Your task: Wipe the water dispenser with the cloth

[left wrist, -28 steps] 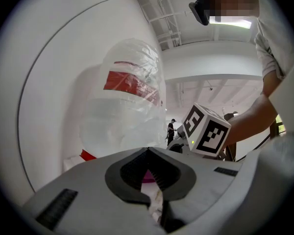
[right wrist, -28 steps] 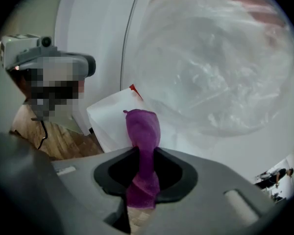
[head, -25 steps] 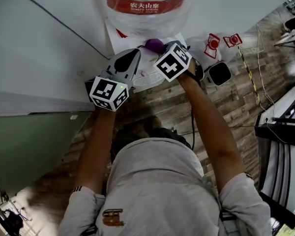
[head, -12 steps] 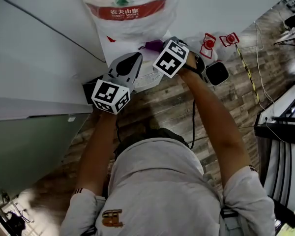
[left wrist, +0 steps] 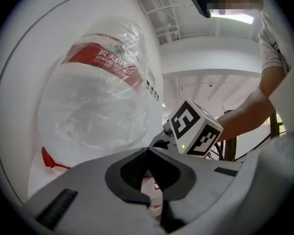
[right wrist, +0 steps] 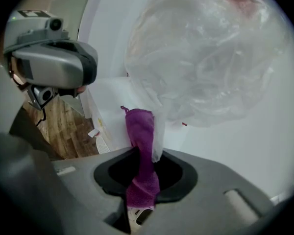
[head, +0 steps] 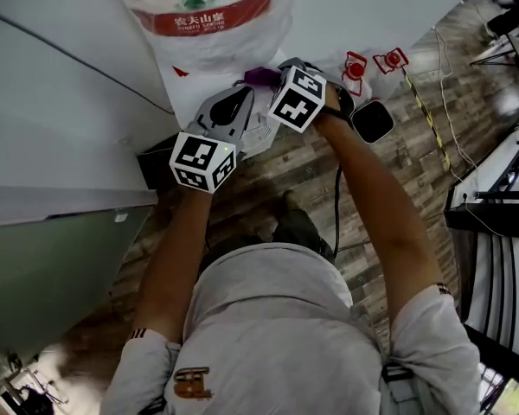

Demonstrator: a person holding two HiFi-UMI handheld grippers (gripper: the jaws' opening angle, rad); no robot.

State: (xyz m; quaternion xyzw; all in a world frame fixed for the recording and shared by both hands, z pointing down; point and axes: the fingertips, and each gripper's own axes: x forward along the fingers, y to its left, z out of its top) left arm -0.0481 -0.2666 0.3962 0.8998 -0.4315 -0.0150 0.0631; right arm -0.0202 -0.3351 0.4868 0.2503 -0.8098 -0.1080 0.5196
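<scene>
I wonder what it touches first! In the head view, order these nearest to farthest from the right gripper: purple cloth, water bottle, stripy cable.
1. Purple cloth, pinched in the right gripper's jaws.
2. Water bottle, just beyond it, top of view.
3. Stripy cable, down on the floor, far right.

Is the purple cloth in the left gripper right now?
No, the purple cloth is pinched in the right gripper, sticking up from between its closed jaws.
</scene>
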